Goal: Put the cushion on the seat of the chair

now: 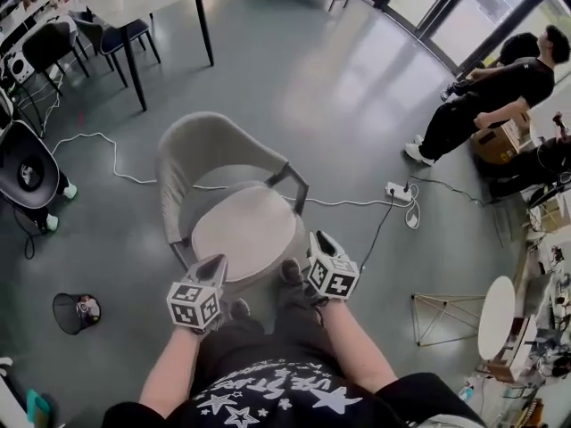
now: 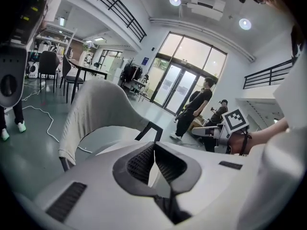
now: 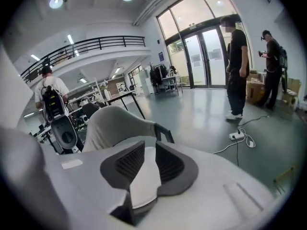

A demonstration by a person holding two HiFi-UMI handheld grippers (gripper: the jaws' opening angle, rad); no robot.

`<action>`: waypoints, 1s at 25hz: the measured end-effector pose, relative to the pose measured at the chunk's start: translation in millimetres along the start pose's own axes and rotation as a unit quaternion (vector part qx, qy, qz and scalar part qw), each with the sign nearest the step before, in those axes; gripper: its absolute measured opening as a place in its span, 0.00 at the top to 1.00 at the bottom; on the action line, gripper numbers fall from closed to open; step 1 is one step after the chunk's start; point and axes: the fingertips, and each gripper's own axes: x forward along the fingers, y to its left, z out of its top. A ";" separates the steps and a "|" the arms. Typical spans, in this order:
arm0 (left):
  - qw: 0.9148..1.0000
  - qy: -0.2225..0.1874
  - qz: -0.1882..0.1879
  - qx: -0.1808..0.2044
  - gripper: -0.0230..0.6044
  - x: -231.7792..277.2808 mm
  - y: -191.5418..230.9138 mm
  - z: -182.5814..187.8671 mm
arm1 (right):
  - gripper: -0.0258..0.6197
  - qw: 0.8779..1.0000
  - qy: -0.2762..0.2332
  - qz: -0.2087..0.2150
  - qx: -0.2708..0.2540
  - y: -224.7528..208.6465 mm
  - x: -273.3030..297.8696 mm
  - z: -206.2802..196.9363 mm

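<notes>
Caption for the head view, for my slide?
Round cushion lies on the seat of the grey chair; left gripper and right gripper hover before it, holding nothing.

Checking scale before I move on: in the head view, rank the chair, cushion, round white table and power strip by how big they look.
1. chair
2. cushion, lying on its seat
3. round white table, seen slanted at the picture's edge, so its true size is unsure
4. power strip
</notes>
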 end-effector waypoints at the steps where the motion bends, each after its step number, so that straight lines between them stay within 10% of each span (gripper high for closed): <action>1: 1.000 -0.002 -0.002 0.000 0.94 -5.0 -2.7 3.4 | 0.86 1.000 0.000 -0.001 0.004 0.5 -8.6 -0.9; 25: 0.992 -0.087 0.091 -0.031 0.94 -90.5 -104.2 -49.8 | 0.94 0.991 0.012 0.132 -0.021 1.2 -112.2 -41.7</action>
